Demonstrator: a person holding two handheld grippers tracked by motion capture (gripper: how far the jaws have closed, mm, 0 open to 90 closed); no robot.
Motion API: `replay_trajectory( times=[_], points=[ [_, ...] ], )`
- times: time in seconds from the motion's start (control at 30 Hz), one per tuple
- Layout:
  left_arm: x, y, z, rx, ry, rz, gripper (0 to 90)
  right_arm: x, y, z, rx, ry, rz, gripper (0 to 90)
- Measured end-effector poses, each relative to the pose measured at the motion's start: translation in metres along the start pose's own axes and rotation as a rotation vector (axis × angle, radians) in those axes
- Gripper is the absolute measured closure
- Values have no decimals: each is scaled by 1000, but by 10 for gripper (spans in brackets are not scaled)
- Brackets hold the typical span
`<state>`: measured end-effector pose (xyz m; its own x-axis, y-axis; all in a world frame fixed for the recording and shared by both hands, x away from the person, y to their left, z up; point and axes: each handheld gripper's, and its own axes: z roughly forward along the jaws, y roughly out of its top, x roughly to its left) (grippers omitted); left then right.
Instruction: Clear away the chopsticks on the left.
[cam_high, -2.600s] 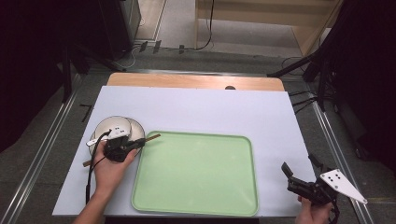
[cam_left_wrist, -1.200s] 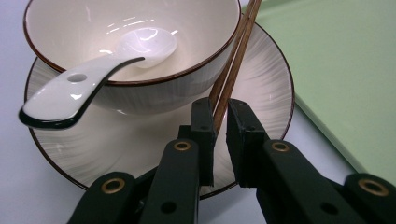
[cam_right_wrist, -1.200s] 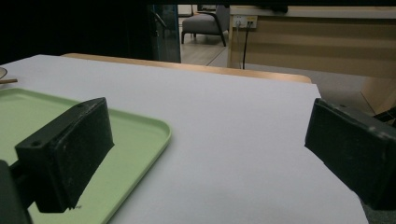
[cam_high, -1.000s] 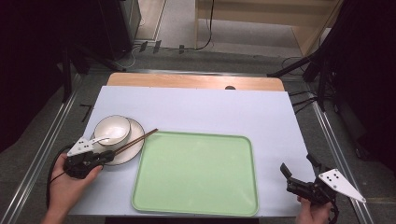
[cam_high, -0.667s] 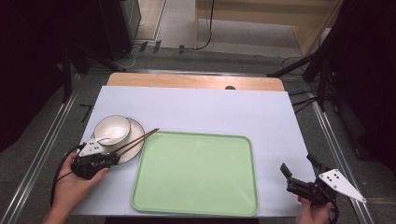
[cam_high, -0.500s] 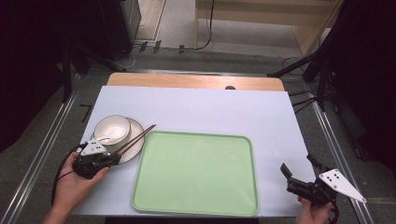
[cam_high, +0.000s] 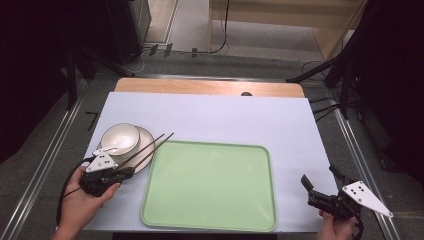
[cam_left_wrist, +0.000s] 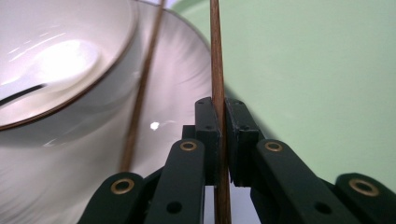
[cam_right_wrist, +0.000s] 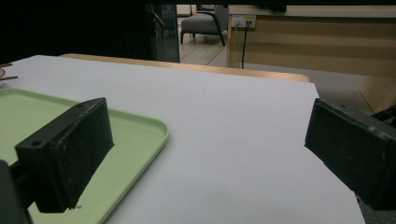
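White sheeting covers most of the desk (cam_high: 225, 112), with a strip of bare wood along its far edge and grey floor, cables and dark stands beyond.

From the high view, a pale green rounded plastic tray (cam_high: 210, 185) lies near the middle with nothing in it. To its left sits a white saucer-like plate (cam_high: 146, 138) carrying a small white bowl (cam_high: 120, 138). Two thin brown wooden chopsticks (cam_high: 150, 147) slant from the left gripper (cam_high: 122, 172) toward the far right, their tips just over the tray's far-left corner. The right gripper (cam_high: 322, 187) is held at the near right edge of the desk, well apart from the tray.

What that view leaves unclear, the left gripper view settles: its jaws are pressed together on one chopstick (cam_left_wrist: 216, 70), while the second chopstick (cam_left_wrist: 142, 88) lies loose just to the left, across the plate (cam_left_wrist: 177, 70). The bowl (cam_left_wrist: 56, 56) has a thin brown rim line and looks empty, though glare washes out its inside and the frame cuts it off.

The right gripper view shows its jaws spread wide with nothing between them, the tray's (cam_right_wrist: 135, 130) near-right corner to the left, and the chopstick tips barely visible at the far left edge. A grey chair and a wooden counter stand in the room behind.

Both hands are partly cut off at the bottom of the high view.
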<state>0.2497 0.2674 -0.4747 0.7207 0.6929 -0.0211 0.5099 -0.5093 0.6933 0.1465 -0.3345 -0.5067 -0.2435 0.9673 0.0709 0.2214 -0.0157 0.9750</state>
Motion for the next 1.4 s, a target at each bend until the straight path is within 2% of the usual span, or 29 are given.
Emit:
replay_trajectory(
  times=[0.17,0.23,0.37,0.4,0.57,0.6,0.77,1.17,1.3,1.4],
  points=[
    [-26,4,8,-10,-35,-3,850,1,0,0,3,3,4,13],
    [-39,5,15,-12,-52,-11,850,1,0,1,4,3,3,13],
    [-56,5,29,-9,-79,-33,850,1,0,0,3,6,4,13],
    [-62,5,36,-4,-92,-48,850,0,0,1,3,6,5,13],
    [-73,5,51,11,-106,-74,849,0,0,0,2,6,2,13],
    [-75,4,55,21,-97,-83,848,0,0,0,3,7,7,13],
    [-79,0,62,37,-86,-90,845,-1,-1,0,2,6,9,13],
    [-79,-4,61,7,-73,-114,782,0,0,0,2,8,5,13],
    [-78,3,58,-33,-85,-129,760,-1,0,0,-1,6,8,13],
    [-80,13,61,-39,-98,-115,787,-1,0,-1,-1,5,9,13]
  ],
)
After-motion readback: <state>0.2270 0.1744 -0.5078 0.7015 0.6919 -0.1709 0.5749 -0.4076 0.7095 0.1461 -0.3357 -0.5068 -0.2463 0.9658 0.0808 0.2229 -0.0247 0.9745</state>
